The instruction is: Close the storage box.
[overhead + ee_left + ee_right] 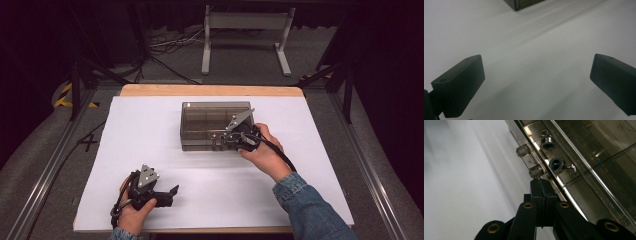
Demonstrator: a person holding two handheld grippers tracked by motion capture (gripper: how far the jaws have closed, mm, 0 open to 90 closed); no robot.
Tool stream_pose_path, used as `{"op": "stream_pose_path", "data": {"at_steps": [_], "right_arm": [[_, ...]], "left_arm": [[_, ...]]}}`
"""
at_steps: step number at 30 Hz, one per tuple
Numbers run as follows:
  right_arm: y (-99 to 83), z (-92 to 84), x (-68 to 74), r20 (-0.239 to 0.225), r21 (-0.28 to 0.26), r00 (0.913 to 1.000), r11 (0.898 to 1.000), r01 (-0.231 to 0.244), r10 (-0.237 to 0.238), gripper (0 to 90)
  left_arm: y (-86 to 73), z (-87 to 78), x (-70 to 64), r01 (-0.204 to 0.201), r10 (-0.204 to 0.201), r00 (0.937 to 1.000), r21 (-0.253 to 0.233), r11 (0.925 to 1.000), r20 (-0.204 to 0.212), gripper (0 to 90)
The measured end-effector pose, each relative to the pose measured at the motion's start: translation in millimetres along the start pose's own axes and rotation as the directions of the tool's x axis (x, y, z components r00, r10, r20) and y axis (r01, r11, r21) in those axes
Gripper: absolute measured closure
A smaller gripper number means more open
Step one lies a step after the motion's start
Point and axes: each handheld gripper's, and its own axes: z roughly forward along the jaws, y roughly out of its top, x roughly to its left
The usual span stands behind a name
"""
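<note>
A smoky see-through box (210, 117) with inner compartments sits on the white table cover, a bit right of the middle. My right gripper (220, 141) is at its near front edge, held by a hand in a denim sleeve. In the right gripper view its jaws (541, 182) are pressed together with nothing seen between them, tips just under two clear knobs (535, 171) on the box (599, 157) front. Two round metal studs (557, 165) lie inside the box. My left gripper (171, 196) rests at the near left, open (536, 66) over bare cover; a corner of the box (524, 3) lies beyond it.
The white cover (150, 130) spans the wooden table, whose far edge (210, 90) shows. Metal rails (50, 165) run along both sides. A white table frame (245, 30) and cables stand on the floor beyond.
</note>
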Motion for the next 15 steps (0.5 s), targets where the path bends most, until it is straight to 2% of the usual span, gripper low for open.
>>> {"op": "stream_pose_path", "data": {"at_steps": [6,15], "right_arm": [[0.0,2.4,-4.4,0.027,-0.027,0.9996,1.0,-0.006,0.007,90.0],[0.4,5.8,-9.8,0.061,-0.062,0.9968,0.997,-0.048,0.052,90.0]], "left_arm": [[0.0,0.0,0.1,0.0,0.0,1.0,0.0,1.0,0.0,0.3],[0.0,0.2,0.1,0.001,-0.001,1.0,-0.001,1.0,0.001,0.3]]}}
